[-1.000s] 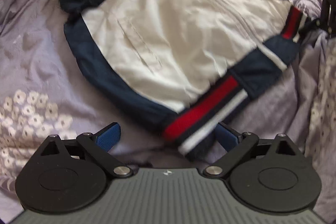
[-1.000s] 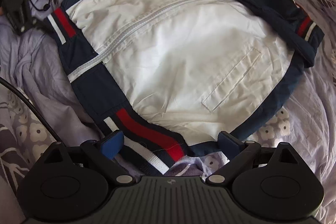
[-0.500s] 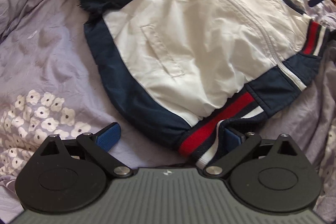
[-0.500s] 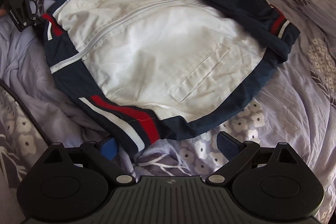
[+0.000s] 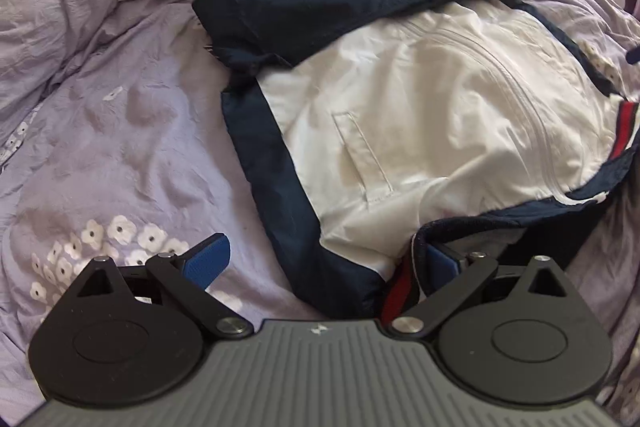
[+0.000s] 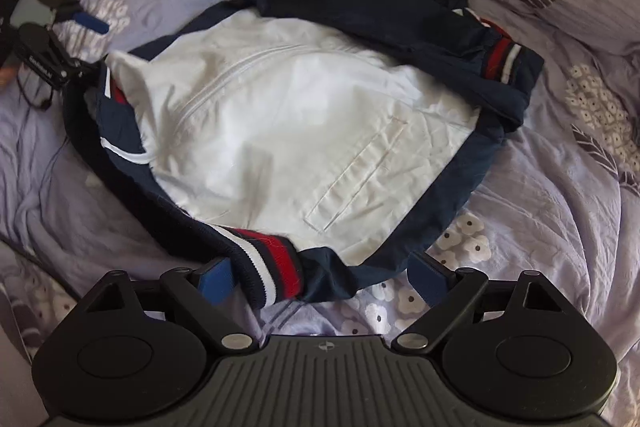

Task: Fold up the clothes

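A: Jacket (image 5: 420,115) – what's changed vs 1 s ago?
B: Striped hem (image 6: 276,263) is off the duvet (image 5: 120,131), bunched btwn both grippers. Fold's starting, I'd say.
A: Grip state?
B: Left gripper (image 5: 324,263) and right gripper (image 6: 324,275): fingers apart, hem draped over one finger each, not clamped.
A: Where, how many?
B: Mid-bed. 1 jacket, 2 grippers, 1 duvet.

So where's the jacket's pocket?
In the right wrist view, the pocket is a slanted slit on the jacket's white front, right of the zipper, near the navy edge.
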Demonstrator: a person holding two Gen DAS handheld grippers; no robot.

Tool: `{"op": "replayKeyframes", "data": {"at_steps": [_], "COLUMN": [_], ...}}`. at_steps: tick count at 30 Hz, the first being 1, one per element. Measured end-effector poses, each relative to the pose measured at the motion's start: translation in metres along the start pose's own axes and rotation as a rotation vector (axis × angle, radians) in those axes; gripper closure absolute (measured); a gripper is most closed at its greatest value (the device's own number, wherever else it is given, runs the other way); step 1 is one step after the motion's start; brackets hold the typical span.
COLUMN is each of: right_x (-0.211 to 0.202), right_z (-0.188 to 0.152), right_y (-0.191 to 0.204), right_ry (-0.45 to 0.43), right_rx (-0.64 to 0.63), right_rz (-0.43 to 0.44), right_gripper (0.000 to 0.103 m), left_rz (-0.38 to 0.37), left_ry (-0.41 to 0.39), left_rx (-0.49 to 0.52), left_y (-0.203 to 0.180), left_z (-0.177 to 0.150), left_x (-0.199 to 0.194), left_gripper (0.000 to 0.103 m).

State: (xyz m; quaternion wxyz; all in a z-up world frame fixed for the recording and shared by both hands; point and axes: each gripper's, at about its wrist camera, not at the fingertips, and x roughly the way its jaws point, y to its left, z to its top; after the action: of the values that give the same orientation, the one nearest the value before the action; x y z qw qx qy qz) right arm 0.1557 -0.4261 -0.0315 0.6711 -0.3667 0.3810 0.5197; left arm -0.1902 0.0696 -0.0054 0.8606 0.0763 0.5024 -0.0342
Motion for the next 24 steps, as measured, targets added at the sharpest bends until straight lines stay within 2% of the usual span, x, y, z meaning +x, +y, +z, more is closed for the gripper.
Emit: {"op": "replayKeyframes", "data": {"at_steps": [3,5,6,9,11,13,16,20,24], "right_x": [0.004,0.007,0.008,0.015,0.016,0.016,0.009,-0.010,-0.015], "right_z": [0.000,0.001,0.001,0.002,0.002,0.004,0.016,0.048,0.082], "right_y": [-0.002,0.003,0.007,0.022,0.030,0.028,0.014,-0.003,-0.027], "right_ry": [0.021,0.038,0.049,0.103,0.115,0.106,0.047,-0.077,-0.181], "right_rx": [-0.005,-0.016,-0.028,-0.070,-0.101,-0.089,-0.011,0.043,0.079], "right_rz": [-0.022,-0.011,-0.006,0.041,0.020,-0.024,-0.095,-0.178,-0.226], "right_gripper": [0.036,0.044,0.051,0.059,0.062,0.074,0.078,0.078,0.078], "left_rz": [0.010,0.020,0.025,0.030,0.024,0.021,0.029,0.128,0.145], "left_ry": [0.008,0.011,0.009,0.007,0.019,0.038,0.051,-0.066,-0.155], "left_rx": [-0.006,0.003,0.011,0.030,0.030,0.033,0.051,0.097,-0.032], "left_y": [-0.001,-0.003,-0.005,-0.006,-0.007,-0.009,-0.017,-0.011,0.025], "left_z": [0.002,0.001,0.001,0.000,-0.002,-0.007,-0.015,0.012,0.065], "left_x": [0.006,0.008,0.008,0.008,0.011,0.014,0.018,0.007,0.002], "left_gripper": [0.002,0.002,0.002,0.002,0.002,0.000,0.000,0.000,0.000]}}
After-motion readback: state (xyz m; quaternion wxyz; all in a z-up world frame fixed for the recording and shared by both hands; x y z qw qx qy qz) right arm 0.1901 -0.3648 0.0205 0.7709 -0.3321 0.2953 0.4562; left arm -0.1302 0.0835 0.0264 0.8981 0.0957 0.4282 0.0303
